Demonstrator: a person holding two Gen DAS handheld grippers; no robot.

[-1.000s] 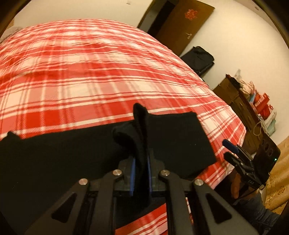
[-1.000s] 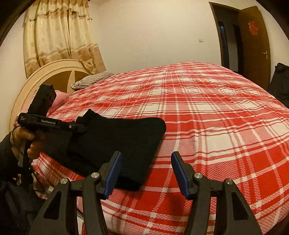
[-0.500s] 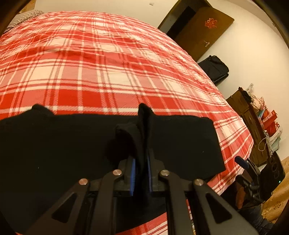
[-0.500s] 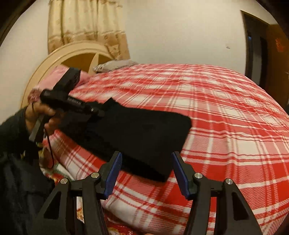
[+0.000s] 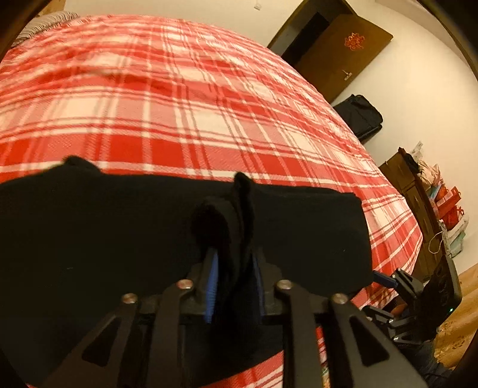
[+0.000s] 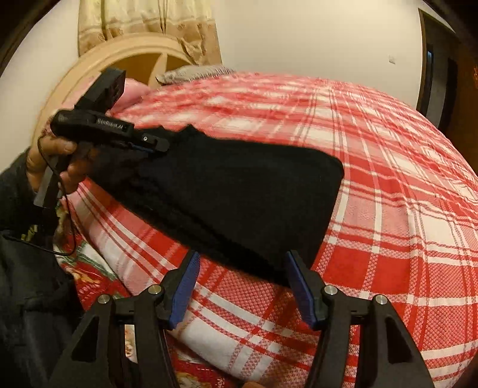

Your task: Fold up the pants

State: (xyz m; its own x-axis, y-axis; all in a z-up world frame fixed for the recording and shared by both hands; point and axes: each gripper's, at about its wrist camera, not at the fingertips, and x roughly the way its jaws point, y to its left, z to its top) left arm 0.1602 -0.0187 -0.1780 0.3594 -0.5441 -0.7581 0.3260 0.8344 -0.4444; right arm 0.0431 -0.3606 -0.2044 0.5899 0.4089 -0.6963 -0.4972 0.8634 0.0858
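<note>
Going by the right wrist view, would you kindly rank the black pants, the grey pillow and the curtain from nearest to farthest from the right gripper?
1. Black pants: just ahead of the open right gripper, on the plaid bed.
2. Grey pillow: at the head of the bed, upper left.
3. Curtain: behind the headboard, on the far wall.

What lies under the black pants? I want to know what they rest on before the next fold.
The pants lie on the red plaid bedspread, which shows all around them. Whatever sits directly beneath the dark cloth is covered.
</note>
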